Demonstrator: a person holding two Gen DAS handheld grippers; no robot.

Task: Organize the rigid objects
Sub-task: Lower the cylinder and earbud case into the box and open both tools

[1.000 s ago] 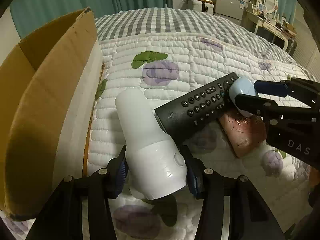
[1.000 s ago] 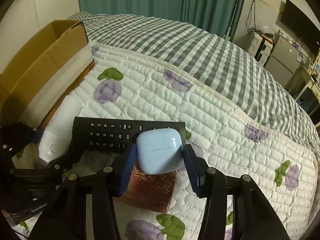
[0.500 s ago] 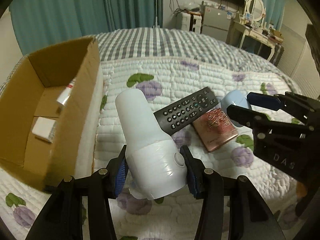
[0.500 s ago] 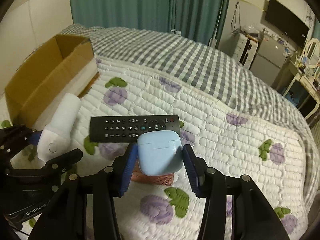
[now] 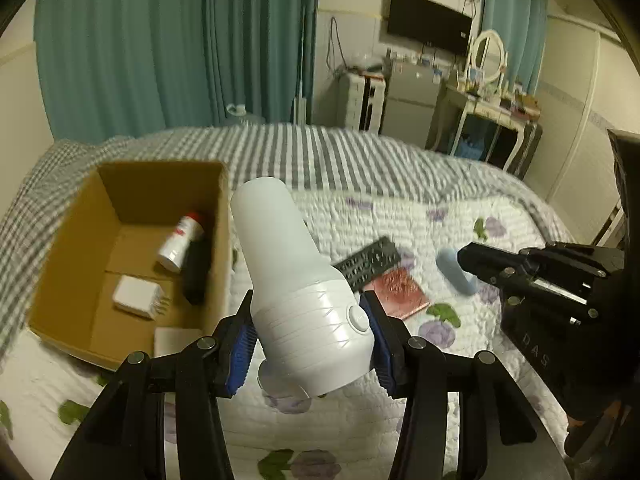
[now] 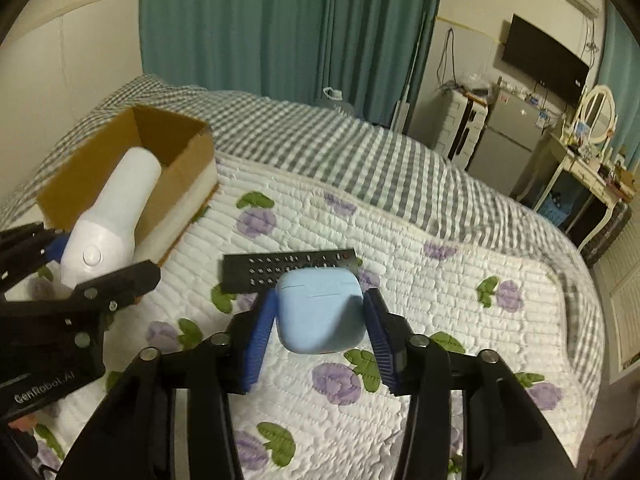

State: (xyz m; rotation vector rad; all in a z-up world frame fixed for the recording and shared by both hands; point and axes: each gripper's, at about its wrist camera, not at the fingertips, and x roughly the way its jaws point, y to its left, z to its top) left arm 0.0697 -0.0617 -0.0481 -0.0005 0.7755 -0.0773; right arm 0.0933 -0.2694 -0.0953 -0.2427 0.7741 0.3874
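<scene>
My left gripper (image 5: 311,336) is shut on a white cylindrical device (image 5: 298,280) and holds it high above the bed, just right of the open cardboard box (image 5: 72,216). The device also shows in the right wrist view (image 6: 116,208). My right gripper (image 6: 319,320) is shut on a light blue earbud case (image 6: 318,312), also lifted; the case shows in the left wrist view (image 5: 454,270). A black remote (image 6: 280,270) and a reddish-brown wallet (image 5: 398,290) lie on the quilt below.
The box holds a white can with a red cap (image 5: 180,242), a black object (image 5: 196,272) and a white charger (image 5: 134,292). The bed has a floral quilt (image 6: 420,264). A dresser with a mirror (image 5: 486,60) stands beyond the bed.
Both grippers have risen well above the bed with their objects. The left gripper's view has shifted so the box interior now shows. The remote and wallet stay on the quilt.
</scene>
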